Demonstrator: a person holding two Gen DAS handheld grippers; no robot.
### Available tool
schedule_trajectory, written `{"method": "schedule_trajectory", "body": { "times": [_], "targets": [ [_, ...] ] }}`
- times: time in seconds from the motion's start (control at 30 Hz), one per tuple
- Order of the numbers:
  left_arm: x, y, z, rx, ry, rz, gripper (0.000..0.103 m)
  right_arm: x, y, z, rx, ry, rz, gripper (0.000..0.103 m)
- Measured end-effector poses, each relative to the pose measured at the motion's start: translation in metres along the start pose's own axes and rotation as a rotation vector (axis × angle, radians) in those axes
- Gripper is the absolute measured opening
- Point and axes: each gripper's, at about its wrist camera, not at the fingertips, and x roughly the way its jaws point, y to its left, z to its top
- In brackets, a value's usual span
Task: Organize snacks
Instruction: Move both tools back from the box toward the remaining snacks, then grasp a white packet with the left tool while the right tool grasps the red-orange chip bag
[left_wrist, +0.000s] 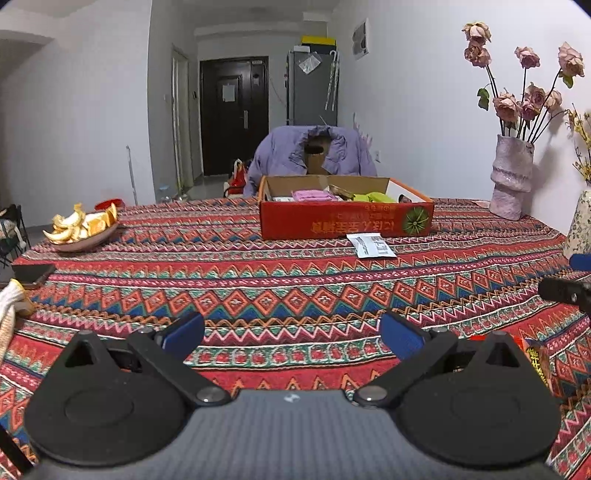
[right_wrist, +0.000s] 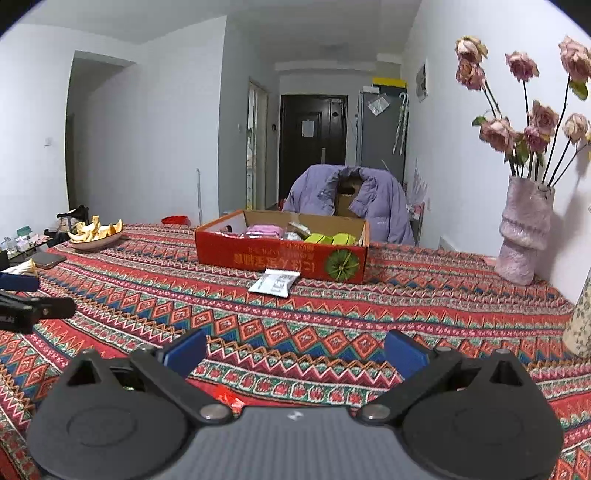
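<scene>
Left gripper (left_wrist: 291, 332) hovered low over the patterned tablecloth (left_wrist: 258, 280), jaws spread wide, blue pads (left_wrist: 184, 330) far apart, nothing between them. Right gripper (right_wrist: 295, 347) likewise gaped wide above the cloth, blue pads (right_wrist: 186, 349) well separated, nothing held.

Above centre in both views stood a red cardboard box (left_wrist: 345, 221), open at the top, with printed lettering upside down on its near wall and a green round emblem toward its right end. Inside lay pink packets (left_wrist: 314, 195) toward the left and yellow-green packets (left_wrist: 373, 197) toward the right. Just in front of the box's near wall, flat on the cloth, lay a white snack sachet (left_wrist: 370, 245) with dark print, apart from both grippers.

At the lower right of the left-wrist frame, partly hidden behind the gripper's right arm, showed a red and yellow wrapper (left_wrist: 532, 354); could not tell what kind.

At middle left sat a dish of orange peel (left_wrist: 83, 229). At the right edge stood a pale pink vase (left_wrist: 511, 177) of dried roses. Behind the box, a purple jacket (left_wrist: 310, 155) hung over a chair.
</scene>
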Motion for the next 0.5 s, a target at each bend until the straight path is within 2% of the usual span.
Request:
{"method": "schedule_trajectory", "body": {
  "times": [0.13,0.23,0.37,0.5],
  "targets": [
    [0.005,-0.003,0.002,0.020,0.017,-0.011,0.103,-0.007,-0.003,-0.005,0.011,0.039,0.092,0.103],
    [0.014,-0.002,0.002,0.025,0.051,-0.007,0.103,-0.015,0.003,-0.018,0.031,0.084,0.104,0.103],
    [0.023,-0.001,0.003,0.026,0.069,0.004,0.103,-0.025,0.011,-0.045,0.171,0.177,0.180,0.103],
    [0.031,0.000,0.006,0.010,0.078,-0.003,0.103,-0.023,0.024,-0.062,0.260,0.200,0.218,0.103]
  ]
}}
